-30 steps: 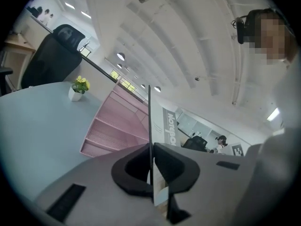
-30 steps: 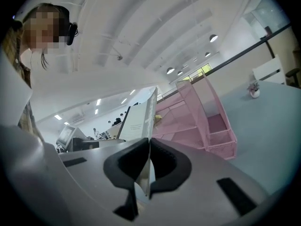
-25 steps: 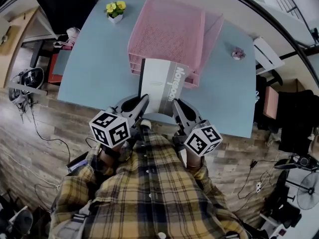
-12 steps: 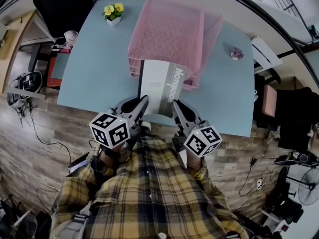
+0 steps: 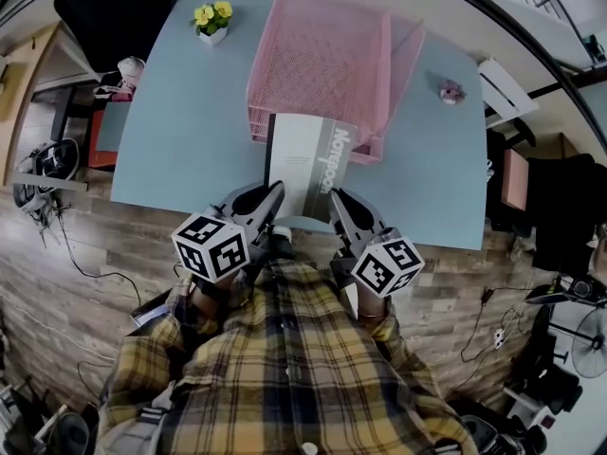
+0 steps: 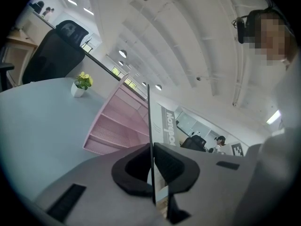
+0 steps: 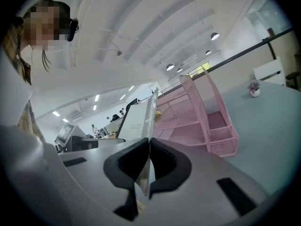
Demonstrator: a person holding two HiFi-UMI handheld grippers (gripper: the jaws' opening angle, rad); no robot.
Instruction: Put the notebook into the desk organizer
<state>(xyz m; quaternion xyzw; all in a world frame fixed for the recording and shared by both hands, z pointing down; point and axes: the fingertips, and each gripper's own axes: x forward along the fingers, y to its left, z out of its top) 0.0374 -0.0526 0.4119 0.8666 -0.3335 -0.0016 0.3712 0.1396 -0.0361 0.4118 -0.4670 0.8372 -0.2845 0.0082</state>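
- One notebook (image 5: 308,164), white-covered with a grey band of print down one side, hangs nearly flat just in front of the desk organizer (image 5: 318,60). Its far edge reaches the organizer's lower front trays and its near edge points back toward the person.
- The left gripper (image 5: 276,191) is clamped on the near corner at the organizer's left-front side. Its jaws are almost together, with only the thin edge of the book between the black pads.
- The right gripper (image 5: 335,198) grips the other near corner in the same way. Its own view shows the cover and pages edge-on in the narrow gap of its jaws.
- Judging by that thin edge, the book is light and slim, and probably bendy rather than board-stiff. Held at one end only, the far end may droop, and the smooth-looking cover could slip from a weak pinch.
- A hold at both near corners suits it. It keeps the sheet level, stops it twisting, and leaves the leading edge free to enter a tray.
- The organizer is pink wire mesh, with stacked trays and a taller section on its right side. Which slot the book is lined up with cannot be told.
- The organizer stands on a pale blue table (image 5: 180,131). A pot of yellow flowers (image 5: 213,22) sits well apart to the organizer's left, and a small purple object (image 5: 451,92) sits apart to its right.
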